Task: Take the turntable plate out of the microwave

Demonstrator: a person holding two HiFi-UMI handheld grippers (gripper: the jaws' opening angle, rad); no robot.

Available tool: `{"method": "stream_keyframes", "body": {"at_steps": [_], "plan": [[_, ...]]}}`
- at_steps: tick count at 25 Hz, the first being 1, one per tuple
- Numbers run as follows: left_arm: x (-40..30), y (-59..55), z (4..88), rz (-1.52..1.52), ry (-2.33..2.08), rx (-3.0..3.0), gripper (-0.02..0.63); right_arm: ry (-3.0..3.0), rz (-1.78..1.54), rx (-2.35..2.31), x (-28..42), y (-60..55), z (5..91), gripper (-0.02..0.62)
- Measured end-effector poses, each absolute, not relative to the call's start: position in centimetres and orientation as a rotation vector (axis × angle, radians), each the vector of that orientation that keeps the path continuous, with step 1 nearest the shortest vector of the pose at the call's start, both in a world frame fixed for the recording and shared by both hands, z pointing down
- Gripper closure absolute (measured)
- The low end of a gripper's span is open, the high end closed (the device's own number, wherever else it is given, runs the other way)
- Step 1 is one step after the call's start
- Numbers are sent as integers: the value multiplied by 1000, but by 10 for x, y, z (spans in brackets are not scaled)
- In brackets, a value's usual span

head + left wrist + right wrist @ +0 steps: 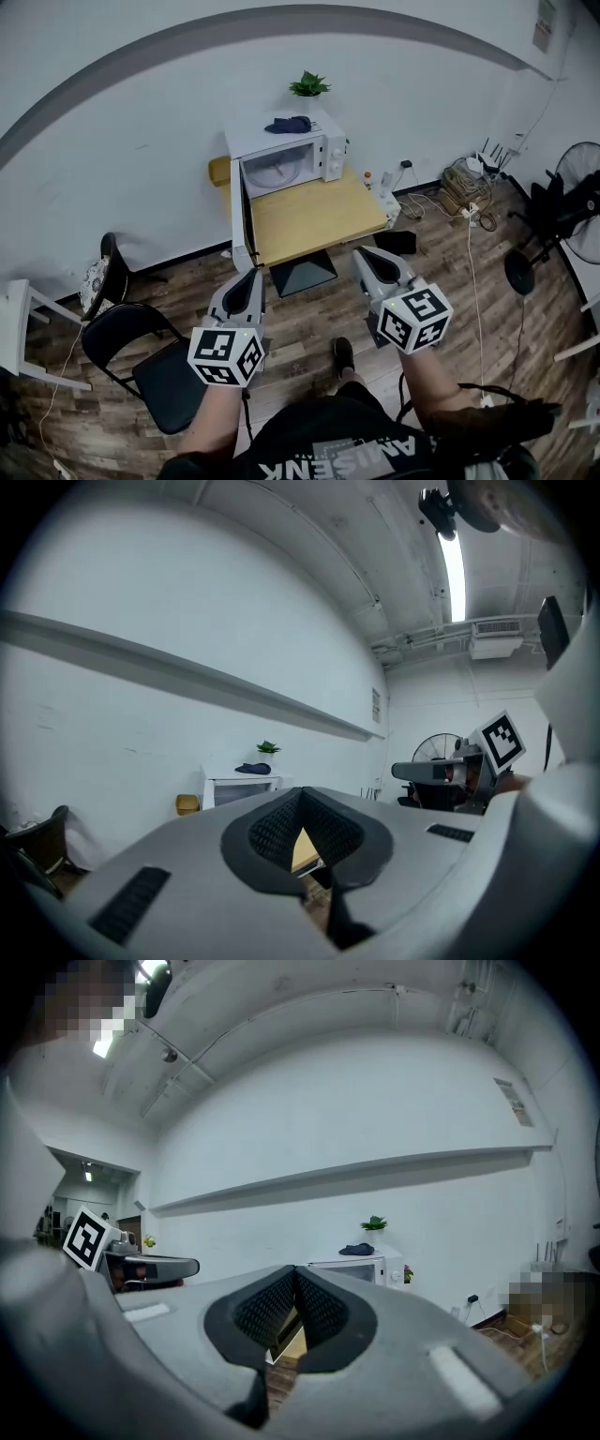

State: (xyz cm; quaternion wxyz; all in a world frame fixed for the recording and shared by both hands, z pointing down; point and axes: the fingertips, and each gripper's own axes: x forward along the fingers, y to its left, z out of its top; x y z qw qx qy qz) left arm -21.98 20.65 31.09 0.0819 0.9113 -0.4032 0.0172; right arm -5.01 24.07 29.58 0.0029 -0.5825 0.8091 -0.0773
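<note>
**Fingers (267, 834) closed, turntable plate (278, 170) inside the microwave (330, 157)**

Both fingers of the left gripper (251, 275) are pressed together on nothing, and the right gripper (362, 253) is likewise closed and empty. Both are well apart from the microwave, which stands with its door (241, 220) open on the wooden surface (314, 216). The turntable plate lies inside it, a pale round disc. It is probably glass, so heavy, stiff, slick and breakable. Its front rim looks the best place to pinch.
</note>
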Motion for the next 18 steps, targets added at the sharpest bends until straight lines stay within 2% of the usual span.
{"method": "stream_keyframes", "body": {"at_steps": [18], "plan": [[-132, 59, 304, 37, -1499, 2547, 604, 2710, -257, -1582, 50, 67, 301, 589]]}}
